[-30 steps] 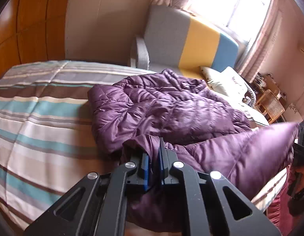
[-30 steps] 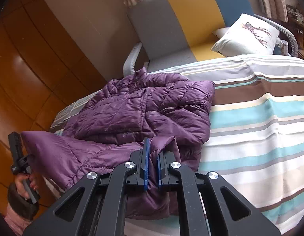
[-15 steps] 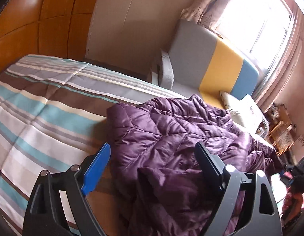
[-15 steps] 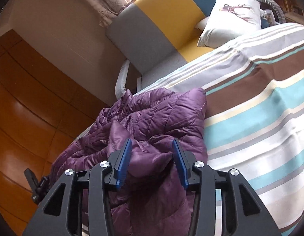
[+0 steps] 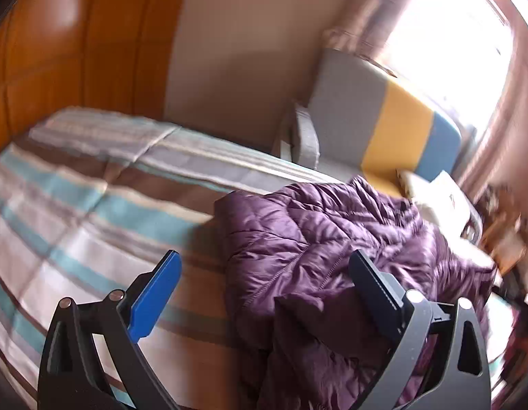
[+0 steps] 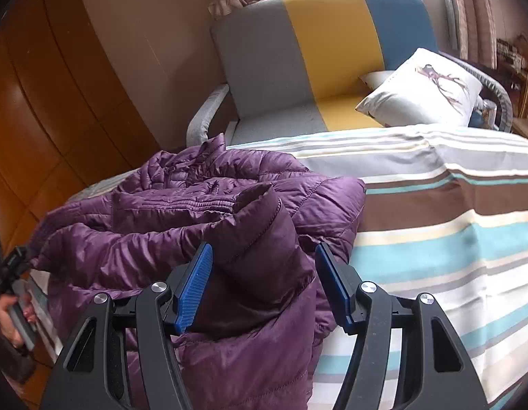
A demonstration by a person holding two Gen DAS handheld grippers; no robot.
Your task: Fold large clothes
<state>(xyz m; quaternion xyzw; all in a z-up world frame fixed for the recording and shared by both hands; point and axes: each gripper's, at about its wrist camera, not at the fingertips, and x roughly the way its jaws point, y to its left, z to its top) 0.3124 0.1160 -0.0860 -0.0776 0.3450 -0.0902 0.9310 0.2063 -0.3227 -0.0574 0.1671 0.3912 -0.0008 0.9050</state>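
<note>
While purple jacket point(image 6: 202, 225) lies on bed point(image 6: 452, 239) (crumpled), hand-held grippers gape.

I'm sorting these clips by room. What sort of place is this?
Most likely a home bedroom: a bed with a striped cover holds the purple puffer jacket, a grey, yellow and blue armchair with a cushion stands beside it, and a curtained window is behind.

A bed with a striped cover point(image 6: 452, 212) in brown, turquoise, cream and grey fills the front. Behind it stands an armchair point(image 6: 318, 58) in grey, yellow and blue, with a white cushion point(image 6: 424, 92) on it; orange wooden panels point(image 5: 76, 48) are at the left
</note>
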